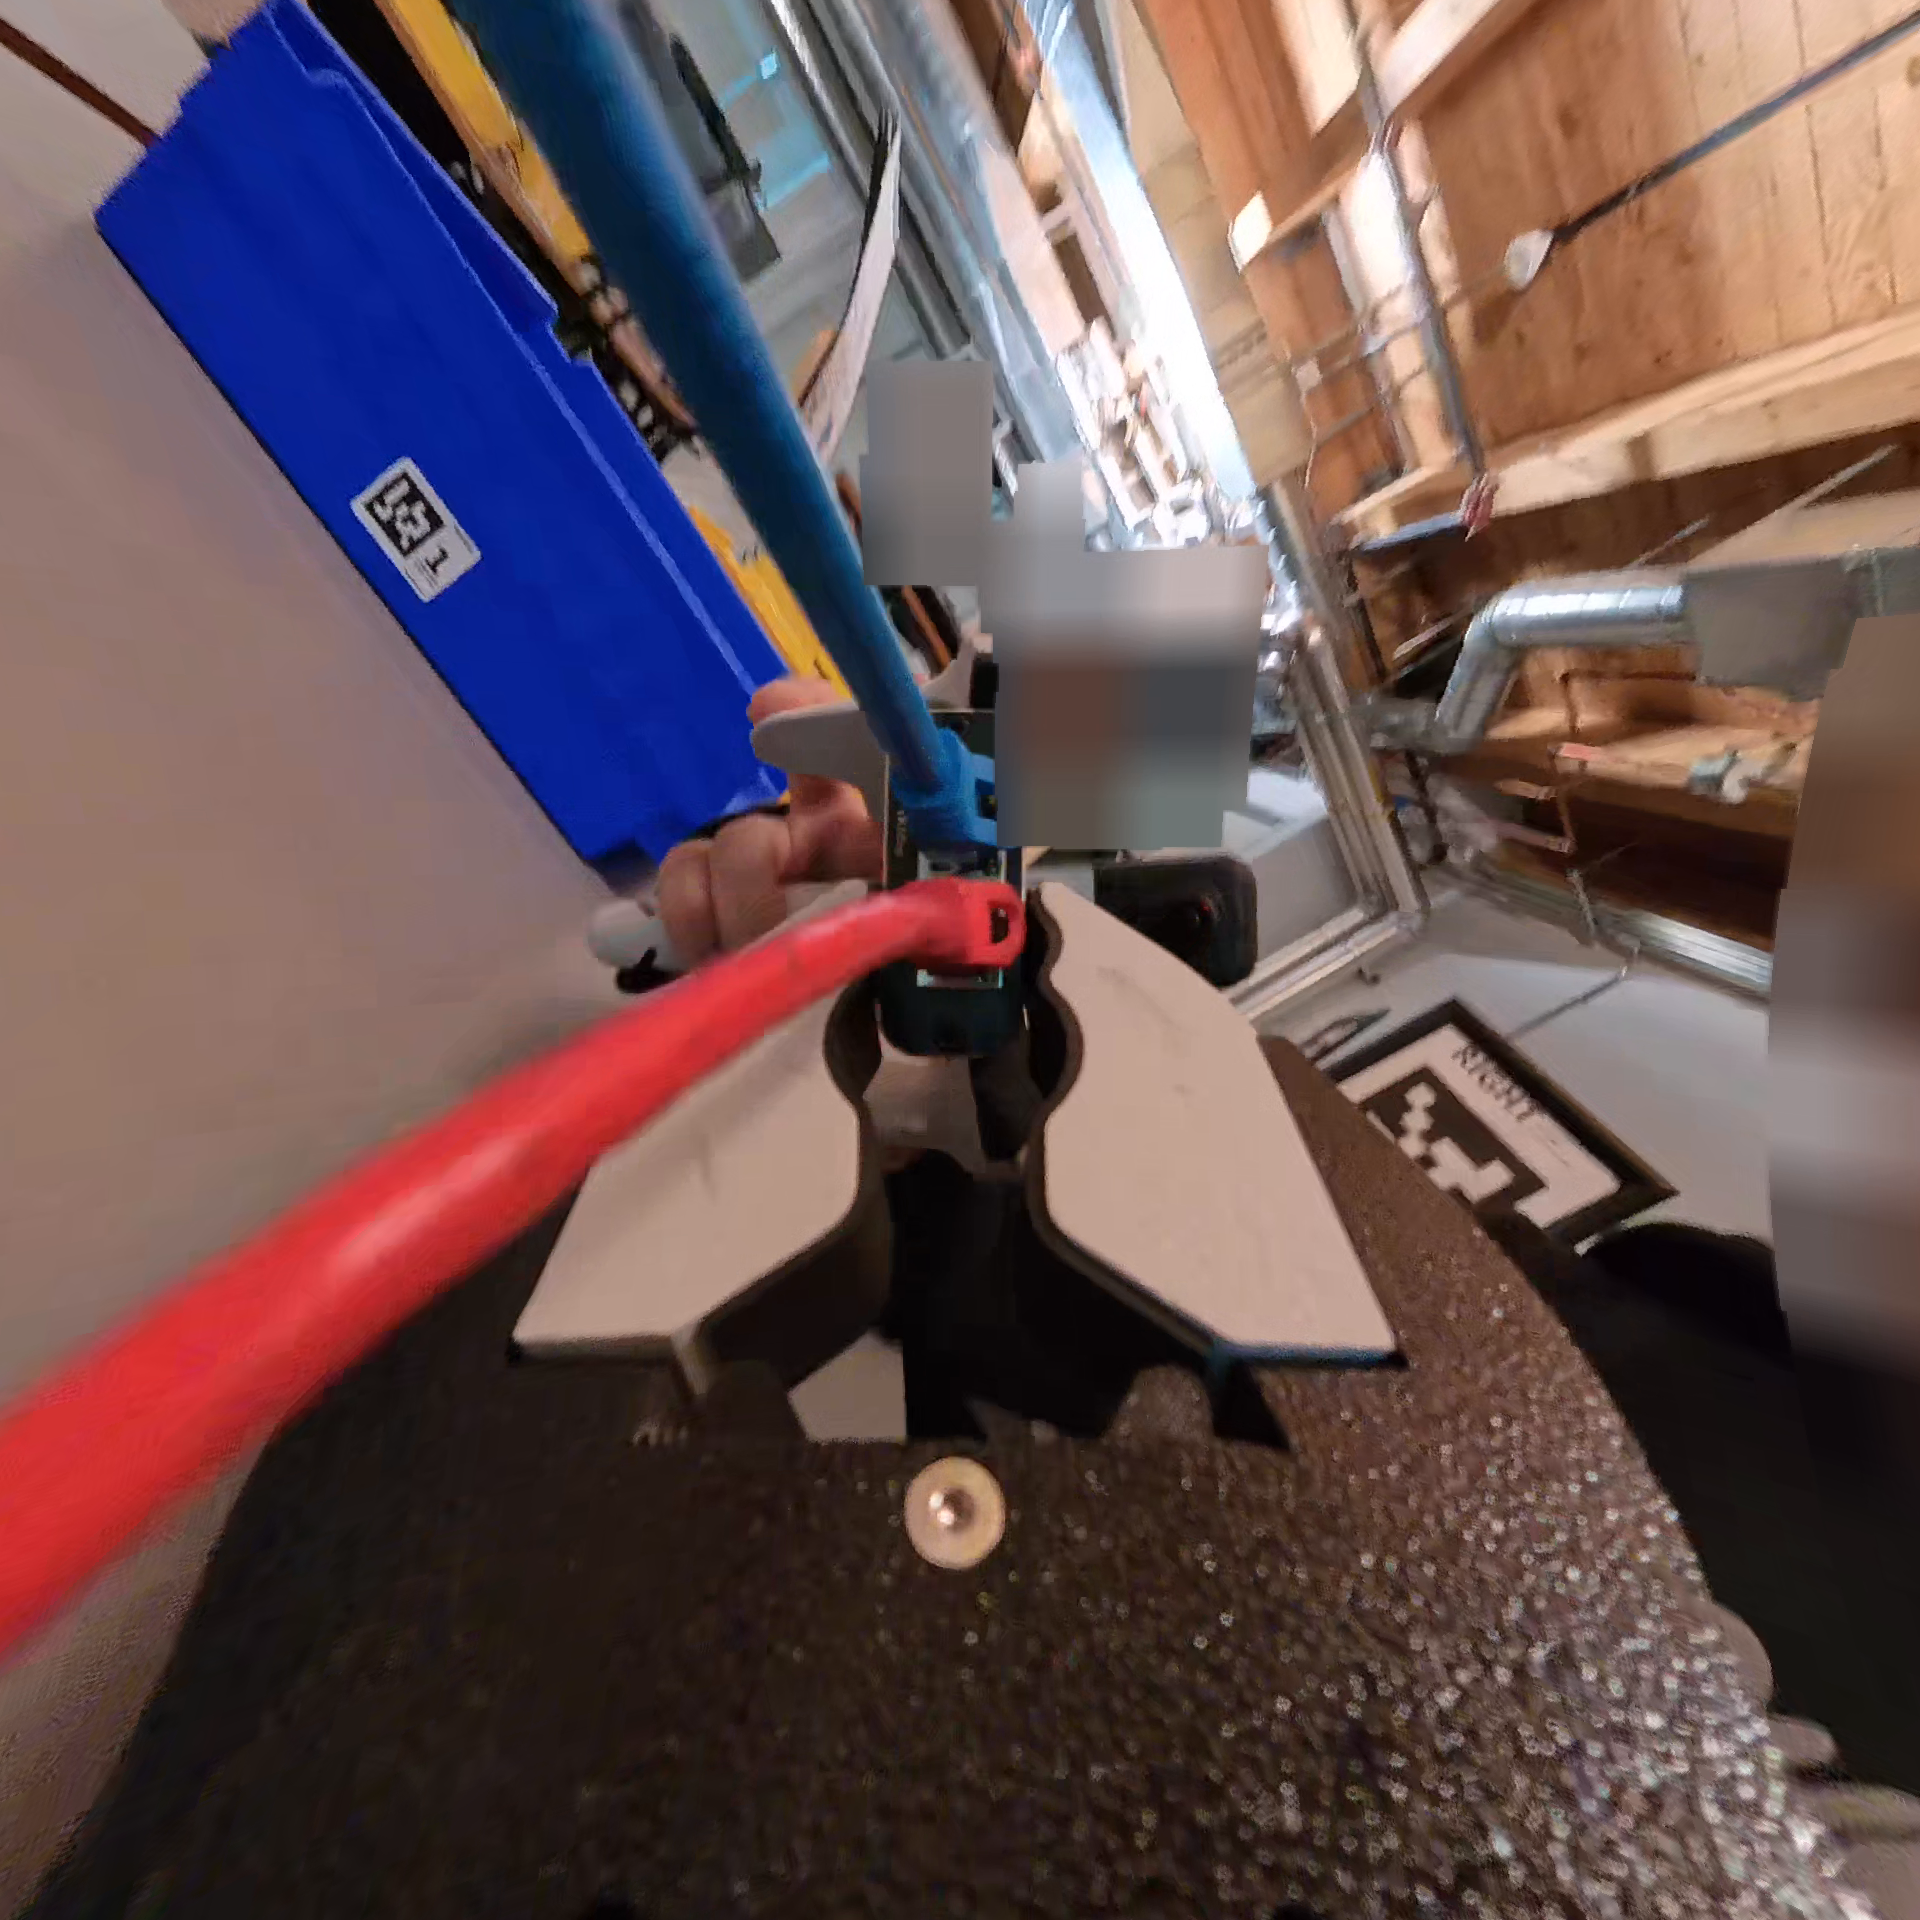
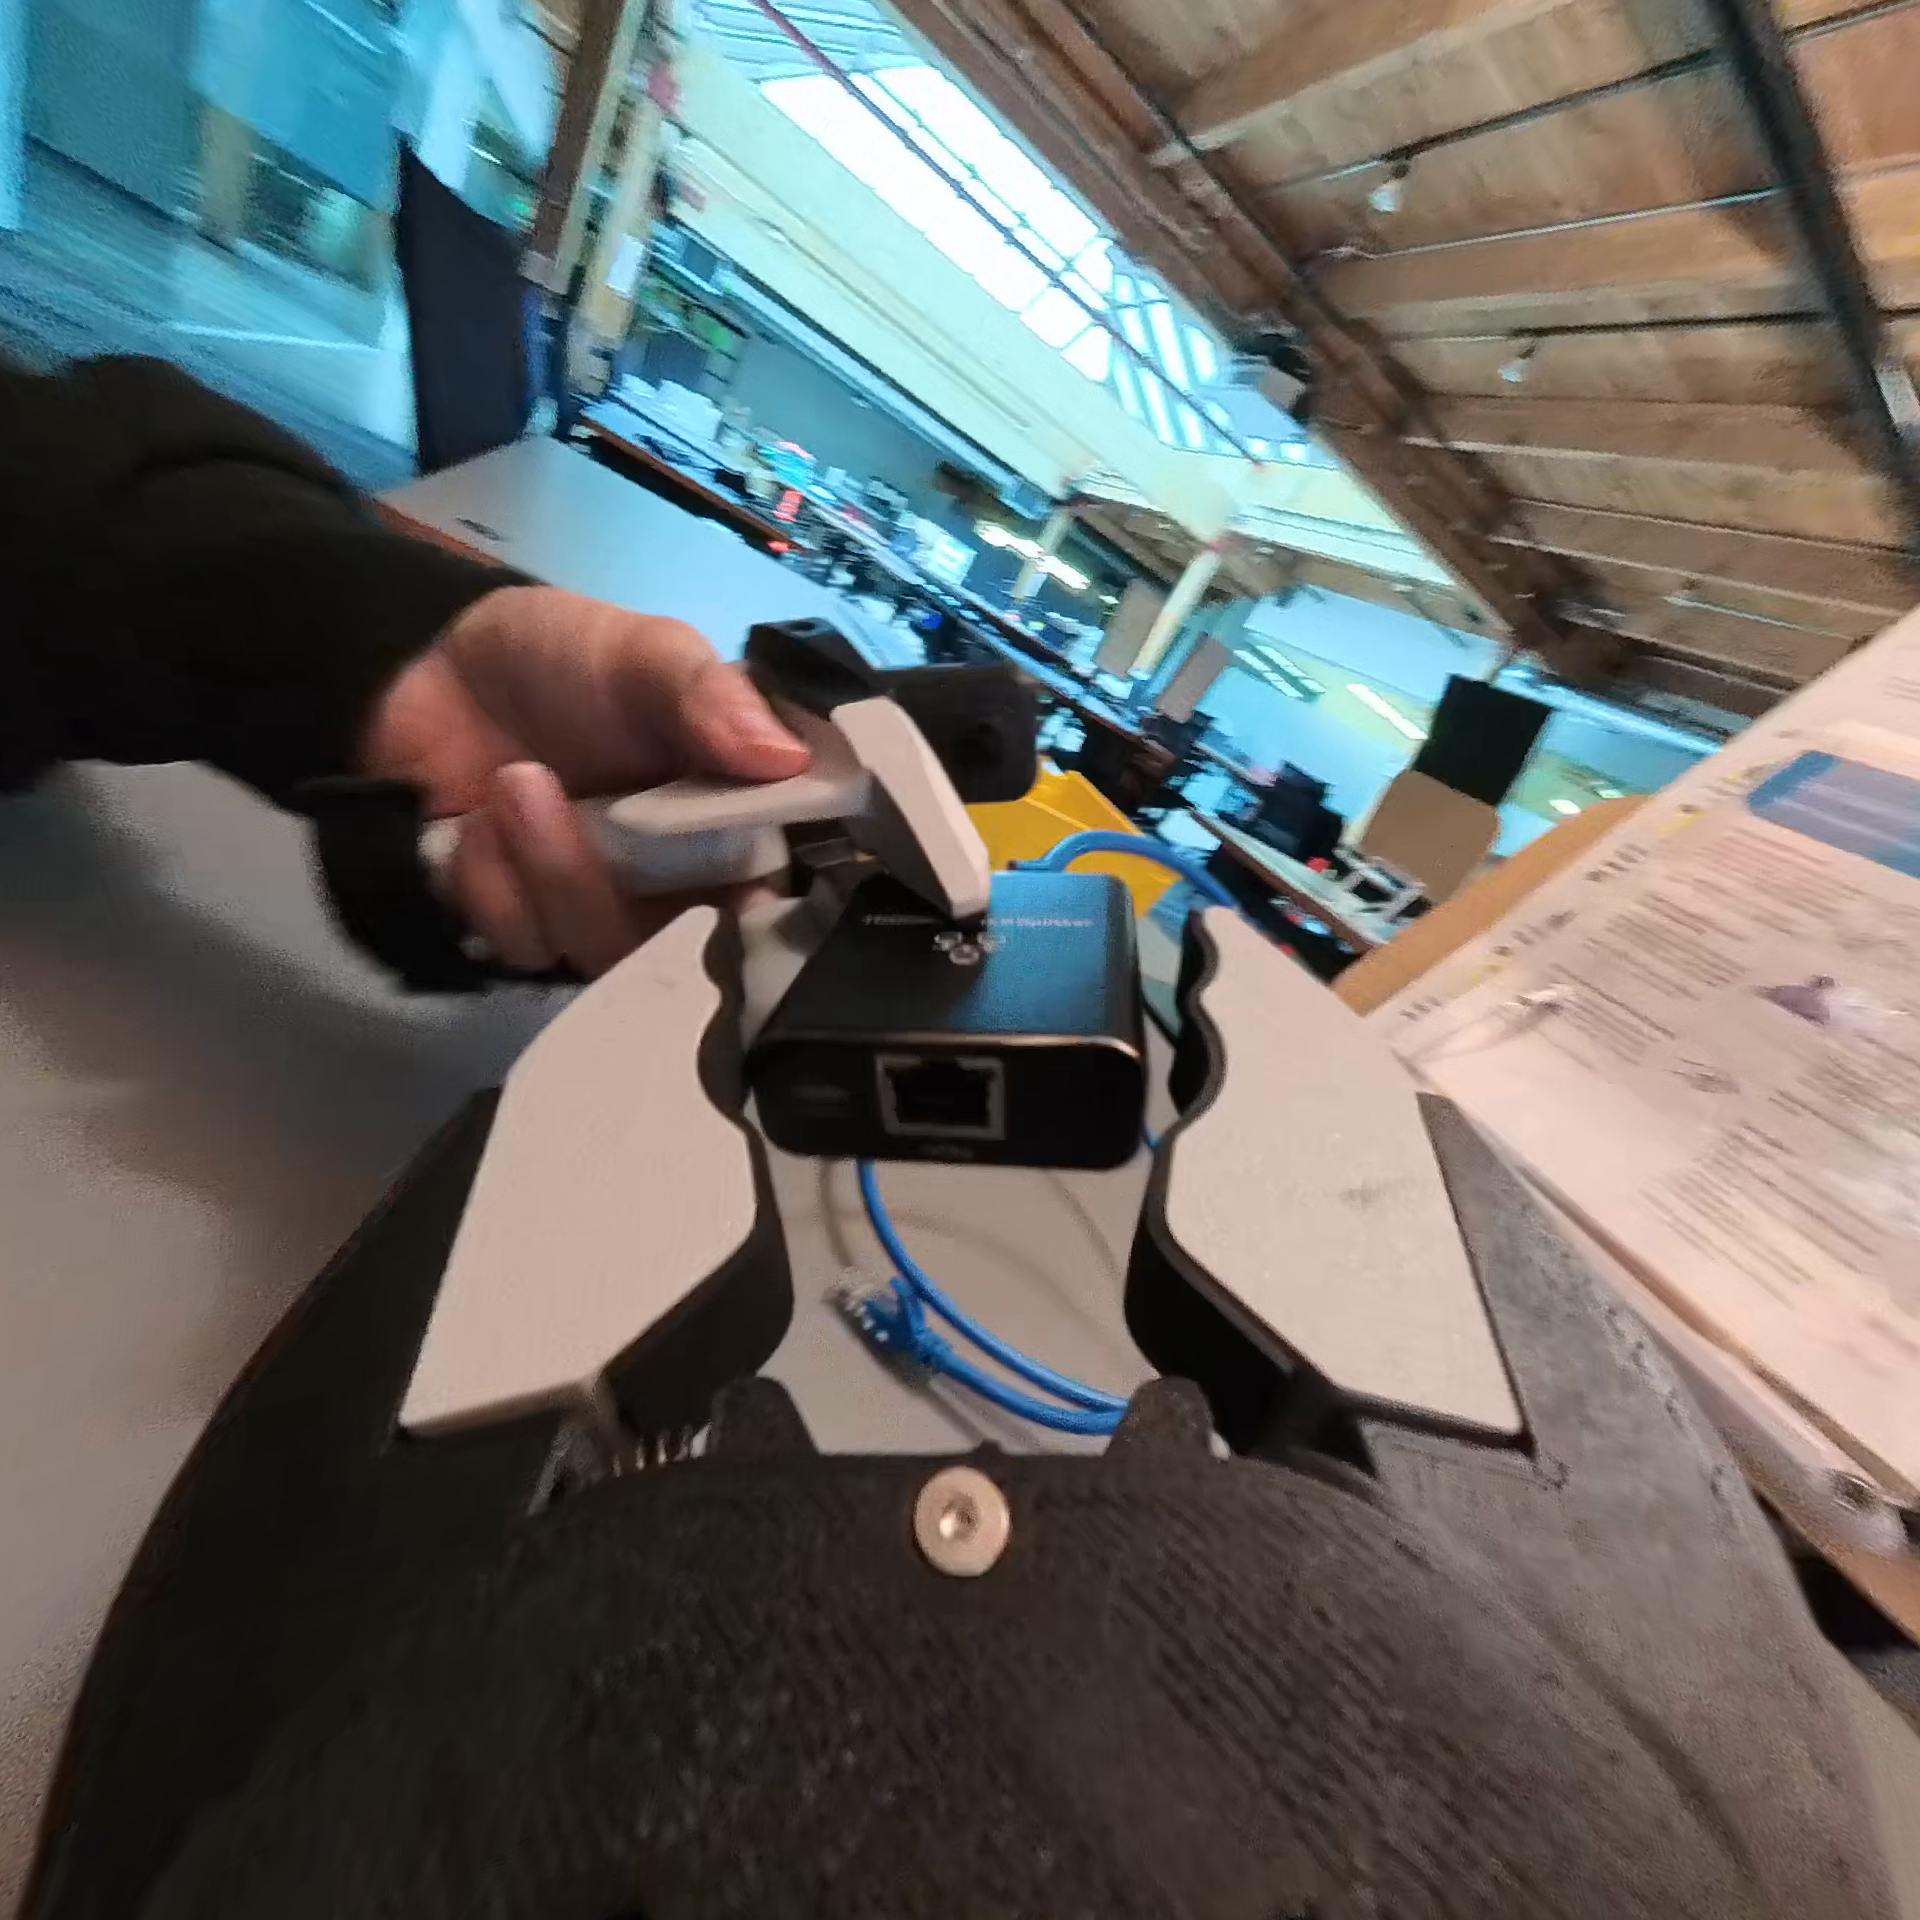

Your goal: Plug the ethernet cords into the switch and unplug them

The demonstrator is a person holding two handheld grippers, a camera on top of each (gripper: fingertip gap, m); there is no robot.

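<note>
In the left wrist view, my left gripper (image 1: 951, 1003) is shut on the small black switch (image 1: 940, 1023), which I see edge-on and lifted. A red cord (image 1: 520, 1122) has its plug (image 1: 971, 920) in the switch. A blue cord (image 1: 727, 364) is plugged in just above it. In the right wrist view, my right gripper (image 2: 961, 966) is open, with its fingers on either side of the switch (image 2: 997, 987). An empty port (image 2: 940, 1096) faces me. The left gripper's grey finger (image 2: 914, 810) presses on the switch top. A loose blue plug (image 2: 873, 1309) lies on the table below.
A blue bin (image 1: 416, 416) with a tag label stands on the white table (image 1: 156, 831). A yellow bin (image 2: 1049, 821) sits behind the switch. Printed sheets (image 2: 1662, 1039) lie at the right. A black-and-white marker board (image 1: 1507, 1132) lies beyond the left gripper.
</note>
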